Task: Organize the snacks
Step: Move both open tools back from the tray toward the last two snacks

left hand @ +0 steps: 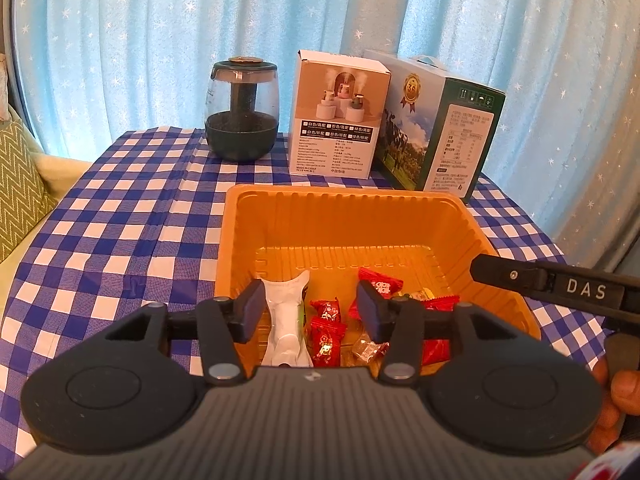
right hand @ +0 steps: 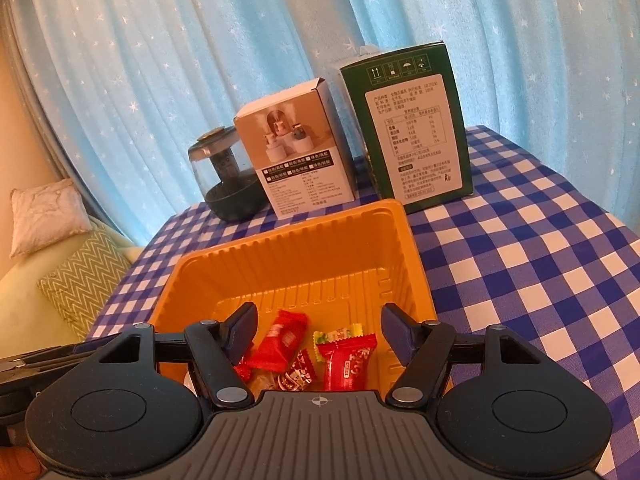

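While both grippers hang over the near edge of the orange tray (left hand: 344, 216), the left gripper (left hand: 310, 312) and right gripper (right hand: 318, 338) each have jaws spread wide w/ nothing between the pads. Snacks sit inside the tray's near end: red candies (right hand: 280, 340), a white sachet (left hand: 286, 320), a green-yellow sweet (right hand: 338, 334) & a clear-wrapped one (left hand: 366, 348). Tray rests on the blue-checked tablecloth (left hand: 120, 220), w/ a glass jar (left hand: 241, 110), white box (left hand: 338, 116) & green carton (right hand: 416, 128) standing behind it.
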`<state>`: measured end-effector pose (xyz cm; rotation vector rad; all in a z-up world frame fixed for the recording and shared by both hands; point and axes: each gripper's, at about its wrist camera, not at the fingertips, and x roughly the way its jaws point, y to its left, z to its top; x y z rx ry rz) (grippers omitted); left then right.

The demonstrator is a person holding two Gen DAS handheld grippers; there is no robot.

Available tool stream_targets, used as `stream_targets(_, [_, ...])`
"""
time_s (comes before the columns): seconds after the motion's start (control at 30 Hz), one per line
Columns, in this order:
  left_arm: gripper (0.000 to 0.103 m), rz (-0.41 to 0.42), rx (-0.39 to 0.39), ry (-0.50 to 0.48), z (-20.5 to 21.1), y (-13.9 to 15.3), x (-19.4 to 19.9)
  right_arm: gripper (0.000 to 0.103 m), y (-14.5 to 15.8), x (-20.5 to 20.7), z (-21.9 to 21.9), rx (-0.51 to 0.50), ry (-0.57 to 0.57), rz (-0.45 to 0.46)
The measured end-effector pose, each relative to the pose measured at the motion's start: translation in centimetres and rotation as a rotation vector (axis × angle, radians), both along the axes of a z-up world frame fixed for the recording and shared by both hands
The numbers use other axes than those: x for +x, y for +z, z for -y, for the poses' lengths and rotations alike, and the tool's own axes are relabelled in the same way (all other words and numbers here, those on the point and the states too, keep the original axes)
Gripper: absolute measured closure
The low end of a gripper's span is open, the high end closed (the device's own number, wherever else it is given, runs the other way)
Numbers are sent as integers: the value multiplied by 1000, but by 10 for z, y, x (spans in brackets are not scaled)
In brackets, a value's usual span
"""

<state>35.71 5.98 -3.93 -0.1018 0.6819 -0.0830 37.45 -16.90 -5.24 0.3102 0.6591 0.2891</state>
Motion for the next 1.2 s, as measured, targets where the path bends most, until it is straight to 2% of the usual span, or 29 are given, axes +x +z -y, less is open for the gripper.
stream_targets(0.4, [54,7,10,0,-1,2,-7,35,6,-15,8,-29,-17,41])
stream_targets(0.6, [49,16,9,6,-6,6,-19,35,8,-26,14,-51,-31,60])
stream_targets(0.73, [42,26,11,-2,-6,9,-31,35,9,-37,20,-66,-35,70])
stream_targets(1.1, [39,14,42,-41,2,5,-71,35,14,-84,34,-124,24,120])
stream_targets(1.2, [35,10,40,-41,0,3,-85,35,11,-98,37,-150,50,118])
